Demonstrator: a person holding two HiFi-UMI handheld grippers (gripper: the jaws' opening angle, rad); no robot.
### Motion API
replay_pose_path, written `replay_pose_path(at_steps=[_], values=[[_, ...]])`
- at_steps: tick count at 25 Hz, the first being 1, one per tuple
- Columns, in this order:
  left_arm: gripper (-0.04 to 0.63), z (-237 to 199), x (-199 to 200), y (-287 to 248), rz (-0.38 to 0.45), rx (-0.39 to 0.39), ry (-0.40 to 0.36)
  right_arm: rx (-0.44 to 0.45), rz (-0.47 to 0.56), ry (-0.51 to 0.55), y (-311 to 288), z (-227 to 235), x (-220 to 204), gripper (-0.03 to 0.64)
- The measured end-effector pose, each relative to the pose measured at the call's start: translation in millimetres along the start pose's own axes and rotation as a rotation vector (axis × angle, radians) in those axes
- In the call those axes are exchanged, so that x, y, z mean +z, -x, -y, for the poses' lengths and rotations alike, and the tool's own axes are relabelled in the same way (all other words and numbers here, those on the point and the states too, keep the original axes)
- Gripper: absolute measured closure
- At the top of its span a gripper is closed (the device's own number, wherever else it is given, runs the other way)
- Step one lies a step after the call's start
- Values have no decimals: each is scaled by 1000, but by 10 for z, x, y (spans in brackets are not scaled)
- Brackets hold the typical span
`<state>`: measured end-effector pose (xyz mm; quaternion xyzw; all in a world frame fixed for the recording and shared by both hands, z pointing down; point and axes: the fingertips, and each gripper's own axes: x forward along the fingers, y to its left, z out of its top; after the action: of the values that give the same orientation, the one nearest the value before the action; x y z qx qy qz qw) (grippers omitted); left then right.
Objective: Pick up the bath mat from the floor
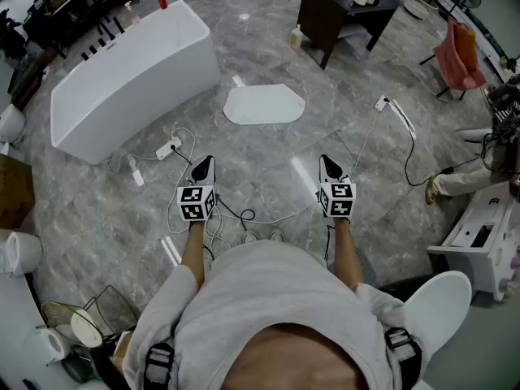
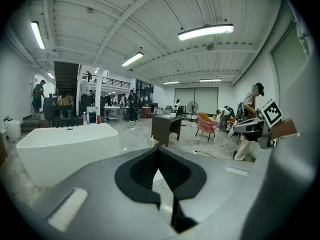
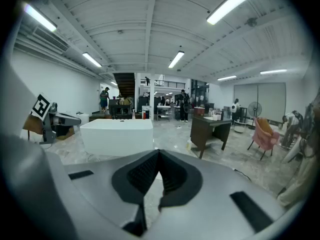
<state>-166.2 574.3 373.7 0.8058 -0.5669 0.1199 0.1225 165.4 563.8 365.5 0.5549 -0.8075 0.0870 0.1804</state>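
The bath mat [image 1: 263,105], pale and flat with angled corners, lies on the grey marble floor beyond both grippers. My left gripper [image 1: 203,166] is held in the air at the left, jaws shut and empty, well short of the mat. At the right my right gripper [image 1: 329,166] is also shut with nothing in it. A sliver of the mat [image 2: 157,176] shows through the gap behind the closed left jaws, and a sliver of the mat [image 3: 159,175] shows the same way in the right gripper view. Neither gripper touches the mat.
A white bathtub [image 1: 130,78] stands left of the mat. A dark desk [image 1: 345,13] stands at the back right, with a pink chair [image 1: 460,55] beyond. Cables and a power strip [image 1: 168,148] trail over the floor near the grippers. White furniture [image 1: 479,238] sits at the right.
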Motion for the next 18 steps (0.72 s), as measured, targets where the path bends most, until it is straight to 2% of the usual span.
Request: replay_pose_path(at_steps=[9,13,14,15,16,18], values=[[583,-11,-59,61,-8,-1,8,6,-2,10,13,-59,7,603],[580,-25,-36,127,24,-2,-2,62,42,-20,38,-167,53,603],[476,-12,-24,138,35,-14,-2,88,57,-28,39,-215,70,599],[395,9,-21,142,42,-33,6,111,68,-35,32,-256,83,504],[362,34,-25,144,46,-52,18,125,75,-41,23,-284,93,346],[332,89,-49,153,46,-77,33,131,91,-46,23,-300,106,333]])
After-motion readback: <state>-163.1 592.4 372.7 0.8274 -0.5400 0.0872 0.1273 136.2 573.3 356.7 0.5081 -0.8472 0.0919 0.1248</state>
